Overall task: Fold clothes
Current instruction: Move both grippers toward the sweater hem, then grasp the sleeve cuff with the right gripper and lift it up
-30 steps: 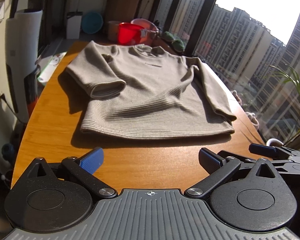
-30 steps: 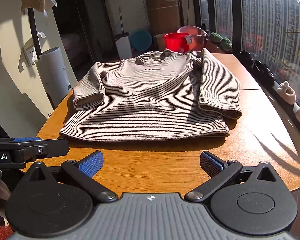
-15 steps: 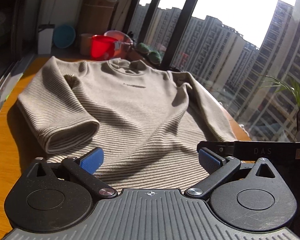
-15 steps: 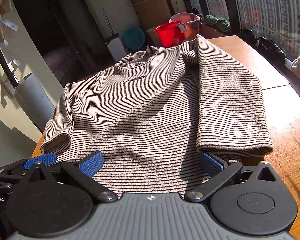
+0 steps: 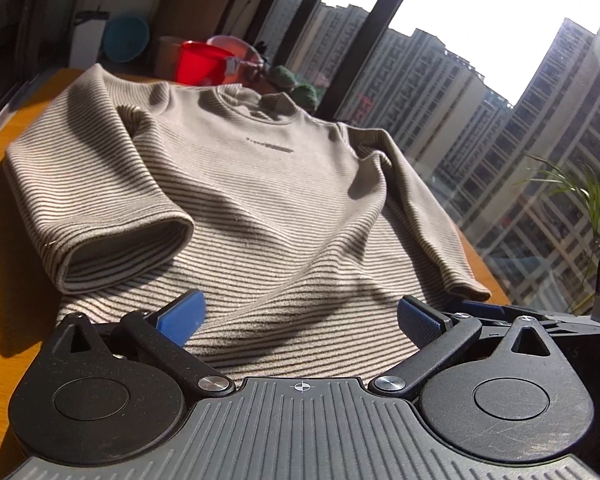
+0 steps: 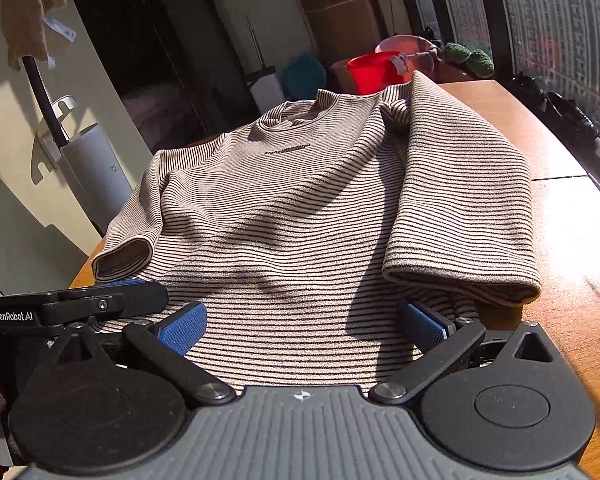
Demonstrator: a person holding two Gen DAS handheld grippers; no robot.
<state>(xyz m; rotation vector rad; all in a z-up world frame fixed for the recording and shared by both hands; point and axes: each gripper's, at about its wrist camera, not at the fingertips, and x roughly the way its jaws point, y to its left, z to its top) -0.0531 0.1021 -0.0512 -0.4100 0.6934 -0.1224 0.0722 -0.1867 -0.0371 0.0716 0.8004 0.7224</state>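
A beige striped long-sleeve sweater [image 5: 260, 200] lies flat, front up, on the wooden table [image 5: 4, 200], both sleeves folded in over the body. It also shows in the right wrist view [image 6: 300, 216]. My left gripper [image 5: 300, 316] is open, low over the hem at the sweater's near left side, its blue pads [image 5: 182, 314] wide apart. My right gripper [image 6: 302, 322] is open over the hem at the near right side, just in front of the right sleeve cuff [image 6: 460, 280]. Neither holds cloth. The left gripper's finger shows in the right wrist view [image 6: 100, 300].
A red bucket [image 5: 198, 62] and a pink basin [image 6: 404, 46] stand beyond the table's far end. A white cylinder appliance [image 6: 96, 172] stands left of the table. Windows run along the right. The table edge [image 6: 592, 360] lies close on the right.
Both grippers have moved forward and down from in front of the table edge to over the sweater's hem. Both stay open. The sweater has not moved.
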